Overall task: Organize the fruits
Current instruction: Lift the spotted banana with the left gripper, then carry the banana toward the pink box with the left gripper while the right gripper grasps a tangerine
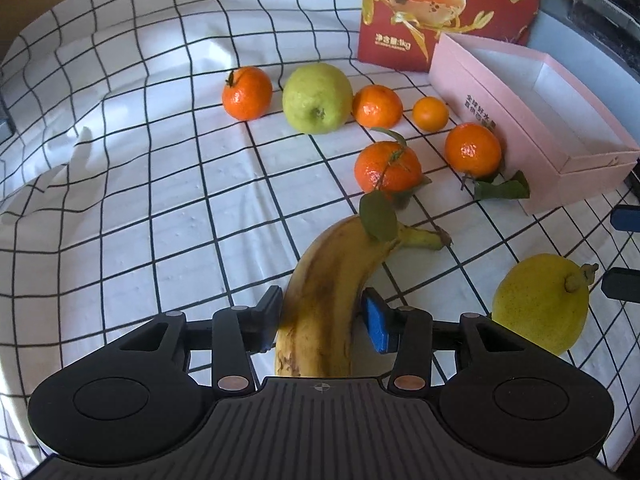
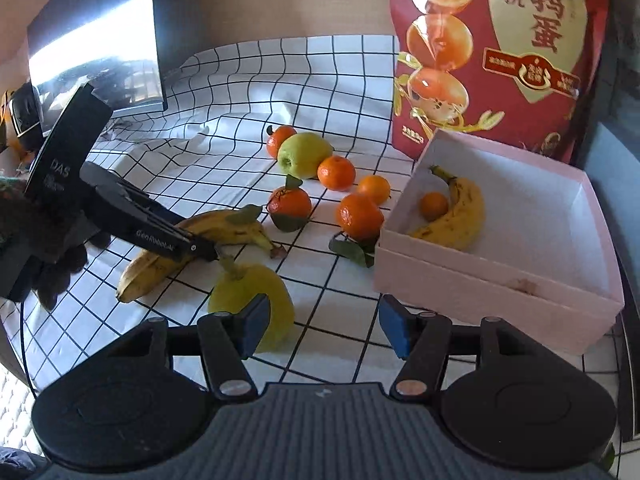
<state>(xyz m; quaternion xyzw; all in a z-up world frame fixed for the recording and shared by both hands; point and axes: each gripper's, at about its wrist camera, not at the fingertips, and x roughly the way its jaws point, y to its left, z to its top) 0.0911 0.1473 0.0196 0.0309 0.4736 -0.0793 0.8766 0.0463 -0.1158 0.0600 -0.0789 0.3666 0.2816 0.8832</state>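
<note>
A spotted banana (image 1: 324, 292) lies on the checked cloth between the jaws of my left gripper (image 1: 320, 316). The pads straddle its middle: the left one looks to touch the peel and a thin gap shows at the blue right pad (image 1: 376, 320). From the right wrist view, the left gripper (image 2: 204, 248) reaches down over that banana (image 2: 148, 276). My right gripper (image 2: 323, 328) hovers open and empty above the cloth, with a yellow pear-like fruit (image 2: 256, 284) just beyond its left finger. The pink box (image 2: 460, 292) holds another banana (image 2: 460, 220) and a small orange (image 2: 434, 206).
Several tangerines (image 1: 388, 168) and a green apple (image 1: 318, 98) sit on the cloth left of the pink box (image 1: 500, 120). The yellow fruit (image 1: 540, 304) lies to the banana's right. A red bag (image 2: 500, 48) stands behind the box and a monitor (image 2: 100, 48) at the far left.
</note>
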